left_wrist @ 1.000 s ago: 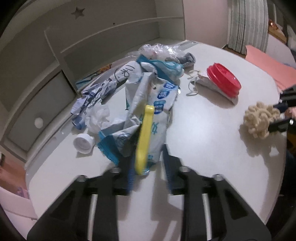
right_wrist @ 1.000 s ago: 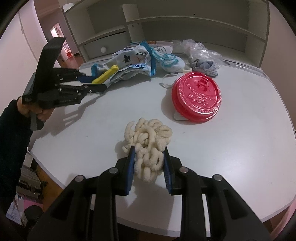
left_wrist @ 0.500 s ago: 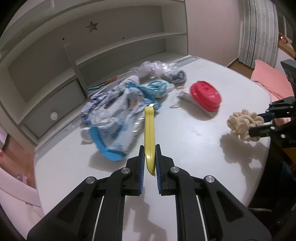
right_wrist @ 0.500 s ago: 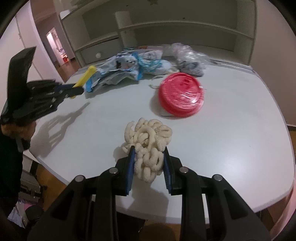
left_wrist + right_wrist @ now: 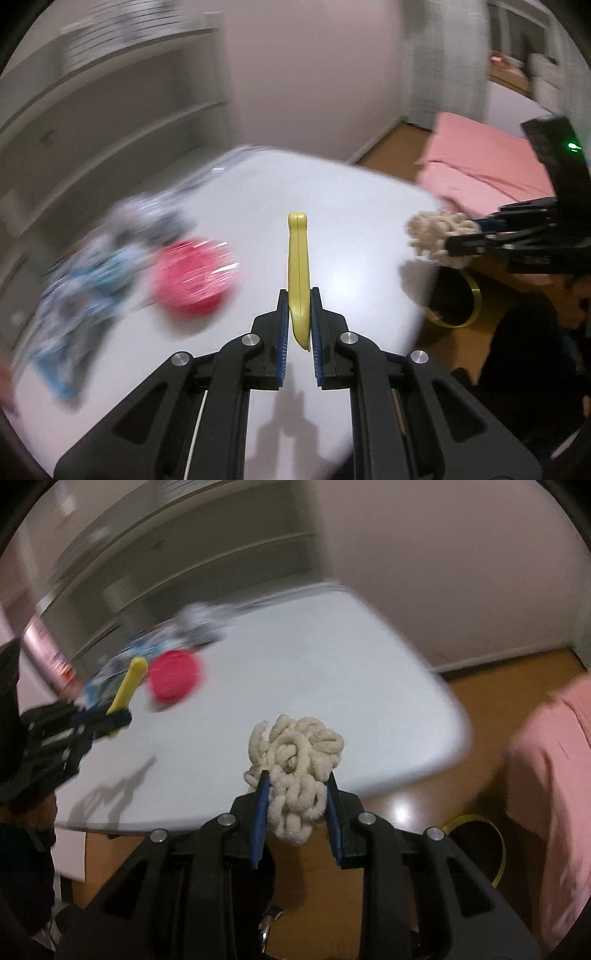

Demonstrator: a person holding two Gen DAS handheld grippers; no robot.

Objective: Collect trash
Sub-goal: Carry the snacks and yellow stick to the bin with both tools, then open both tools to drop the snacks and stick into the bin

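My left gripper point(image 5: 298, 301) is shut on a flat yellow plastic piece point(image 5: 297, 258) that sticks forward above the white table point(image 5: 351, 206). My right gripper point(image 5: 297, 781) is shut on a cream bundle of curly cord point(image 5: 295, 760), held over the table's near edge. In the left wrist view the right gripper point(image 5: 476, 234) holds that bundle point(image 5: 432, 232) past the table's right edge. The right wrist view shows the left gripper point(image 5: 114, 716) with the yellow piece point(image 5: 129, 683) at the left. A red round lid point(image 5: 194, 282) and crumpled blue-and-white wrappers point(image 5: 92, 273) lie blurred on the table.
A black bin with a yellow rim point(image 5: 456, 299) stands on the wooden floor beside the table, also seen low right as the bin rim point(image 5: 476, 834). A pink bed point(image 5: 487, 162) lies beyond. White shelves point(image 5: 110, 122) back the table. A person's dark sleeve point(image 5: 22, 849) is at the left.
Both grippers have swung fast to the right with their loads, away from the wrapper pile. The cord bundle has left the tabletop and now hangs at the table's edge near the bin.
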